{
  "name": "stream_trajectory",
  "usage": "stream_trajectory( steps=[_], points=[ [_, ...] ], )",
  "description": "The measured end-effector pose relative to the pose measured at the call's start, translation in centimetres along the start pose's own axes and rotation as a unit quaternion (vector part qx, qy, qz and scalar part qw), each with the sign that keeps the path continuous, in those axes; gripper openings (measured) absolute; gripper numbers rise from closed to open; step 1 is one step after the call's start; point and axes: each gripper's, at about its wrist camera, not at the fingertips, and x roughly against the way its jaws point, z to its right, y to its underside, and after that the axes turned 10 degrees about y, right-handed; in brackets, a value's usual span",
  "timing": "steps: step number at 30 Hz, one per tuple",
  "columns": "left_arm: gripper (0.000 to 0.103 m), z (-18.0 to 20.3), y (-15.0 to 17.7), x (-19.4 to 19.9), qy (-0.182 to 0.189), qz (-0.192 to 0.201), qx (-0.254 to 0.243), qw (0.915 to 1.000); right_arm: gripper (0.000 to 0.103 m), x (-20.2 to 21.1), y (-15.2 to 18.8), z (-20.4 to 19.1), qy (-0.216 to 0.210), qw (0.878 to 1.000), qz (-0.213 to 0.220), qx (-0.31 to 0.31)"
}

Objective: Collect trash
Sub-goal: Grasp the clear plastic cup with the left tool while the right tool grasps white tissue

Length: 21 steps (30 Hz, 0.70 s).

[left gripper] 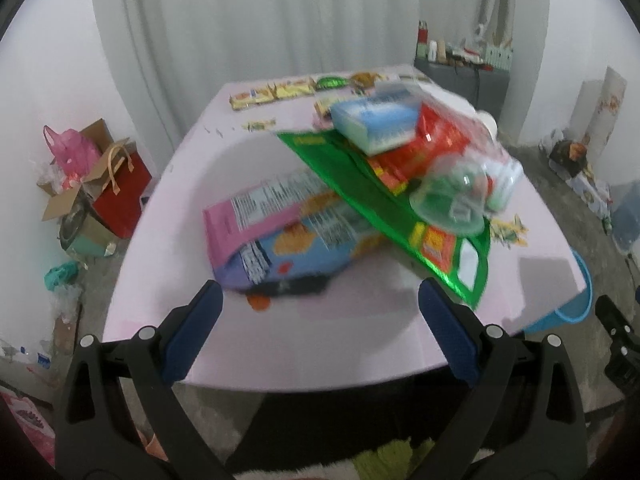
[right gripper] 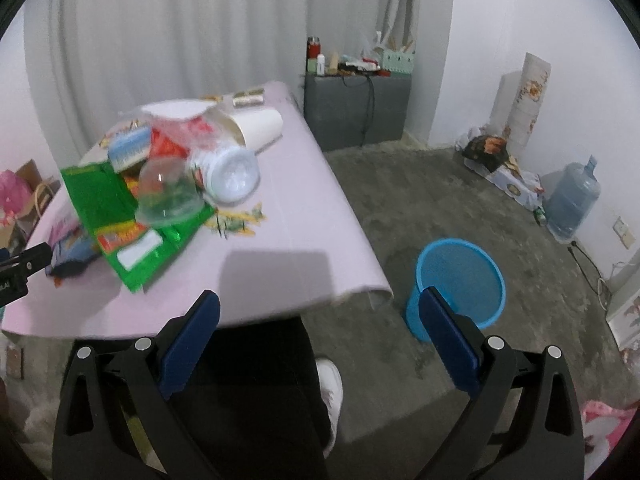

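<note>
A pile of trash lies on the pink table point(left gripper: 168, 200): a pink and blue snack bag point(left gripper: 280, 236), a green foil bag point(left gripper: 384, 216), a red wrapper point(left gripper: 436, 144), a light blue box point(left gripper: 376, 124) and a clear plastic dome lid point(left gripper: 452, 196). My left gripper point(left gripper: 316, 324) is open and empty, just short of the snack bag. My right gripper point(right gripper: 320, 328) is open and empty over the table's near right corner. In the right wrist view the green bag point(right gripper: 104, 204), the dome lid point(right gripper: 168, 192), a clear bottle point(right gripper: 228, 172) and a white paper cup point(right gripper: 256, 124) show. A blue mesh bin point(right gripper: 456, 284) stands on the floor.
Small wrappers point(left gripper: 276, 92) lie along the table's far edge, more by the pile point(right gripper: 236, 220). A red bag and boxes point(left gripper: 104, 192) crowd the floor at left. A grey cabinet point(right gripper: 356, 108) stands behind the table. A water jug point(right gripper: 572, 200) stands by the right wall.
</note>
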Motion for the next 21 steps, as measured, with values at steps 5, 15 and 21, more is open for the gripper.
stream_trajectory(
  steps=[5,15,21],
  points=[
    [0.094,-0.5,-2.5,-0.1,0.068,0.02,-0.021,0.9972,0.097,-0.1,-2.3,0.2,-0.024,0.999,0.033,-0.01],
    [0.094,2.8,-6.4,-2.2,0.236,0.04,-0.066,0.9687,0.097,-2.4,-5.9,0.7,-0.031,0.998,0.027,-0.054],
    [0.094,5.4,-7.4,-5.6,0.216,0.016,-0.115,0.9694,0.097,-4.5,-8.2,1.4,-0.104,0.99,0.0,-0.1]
  ],
)
